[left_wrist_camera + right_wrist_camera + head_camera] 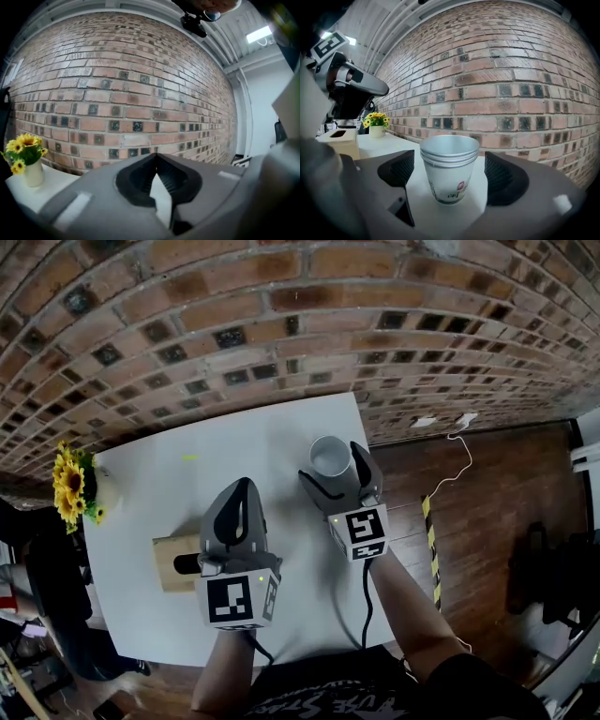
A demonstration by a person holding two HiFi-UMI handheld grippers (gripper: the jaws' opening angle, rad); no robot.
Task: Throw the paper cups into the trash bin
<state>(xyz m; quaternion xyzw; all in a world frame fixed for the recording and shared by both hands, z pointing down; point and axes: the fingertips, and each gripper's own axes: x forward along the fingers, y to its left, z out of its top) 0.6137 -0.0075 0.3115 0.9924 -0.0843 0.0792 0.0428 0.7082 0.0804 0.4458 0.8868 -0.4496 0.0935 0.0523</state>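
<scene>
Because the paper cups (449, 159) stand upright as a nested stack on the white table (187, 493), near its far right corner, they offer one straight, slightly tapered wall to take hold of; several rolled rims sit one above another at the top, and the thin white paper carries a small printed mark low on the side; it will likely dent under a hard squeeze. Around the stack the right gripper (451, 176) has its jaws spread wide, one ribbed dark pad on each side, with a clear gap to the paper on both sides, so nothing is gripped yet; I judge this placement to be the set-up for closing on the stack. Beside it, the left gripper (156, 159) hangs over the middle of the table with its jaw tips pressed together and nothing between them, seemingly idle. Left of that gripper a tan box (169, 563) with a dark slot in its top rests on the table; it may serve as the bin, though I cannot be sure. Further out, yellow flowers (67, 486) in a pale vase mark the left edge, and a rough brick wall (234, 334) rises behind.
</scene>
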